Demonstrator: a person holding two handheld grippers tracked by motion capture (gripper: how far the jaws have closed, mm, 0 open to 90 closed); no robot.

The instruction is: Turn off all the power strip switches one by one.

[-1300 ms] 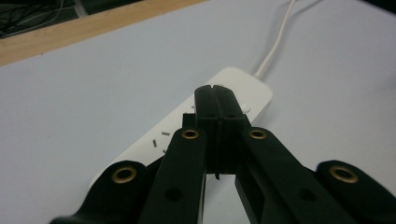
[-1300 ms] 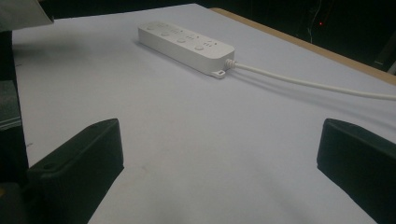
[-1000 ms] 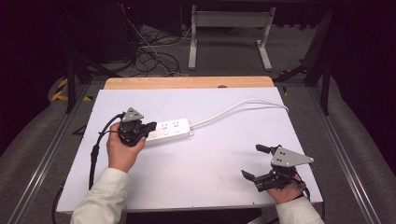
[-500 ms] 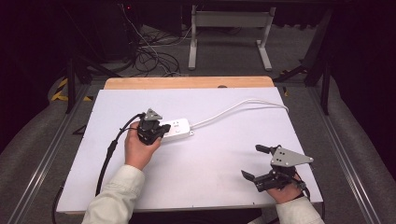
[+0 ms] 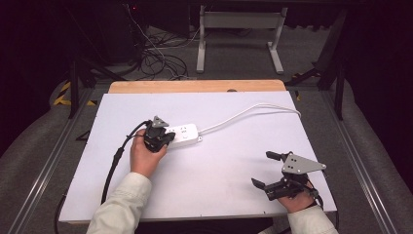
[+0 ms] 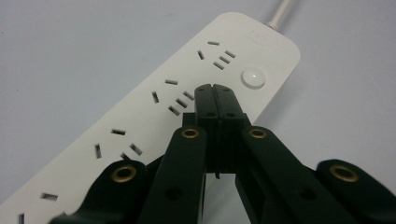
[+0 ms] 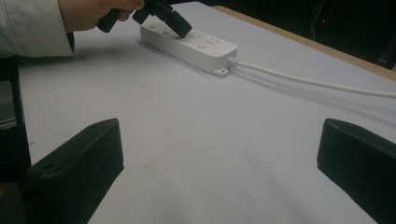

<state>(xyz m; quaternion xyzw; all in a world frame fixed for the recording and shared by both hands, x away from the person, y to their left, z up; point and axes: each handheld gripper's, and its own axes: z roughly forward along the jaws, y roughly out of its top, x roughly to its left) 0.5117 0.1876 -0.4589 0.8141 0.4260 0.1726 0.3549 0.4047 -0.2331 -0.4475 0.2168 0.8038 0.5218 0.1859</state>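
The left gripper is seen with its jaws pressed together, nothing between them, its tips over the power strip beside the round button. The right gripper is held wide open and empty, well apart near the table's front edge. The strip lies on a white tabletop with a wooden far edge; beyond it, a dark floor with tangled cables is visible. The strip is white, with rows of sockets and a white cord.

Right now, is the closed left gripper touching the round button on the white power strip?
Apart. In the left gripper view, the left gripper tips end short of the round button, and white surface of the power strip shows between them.
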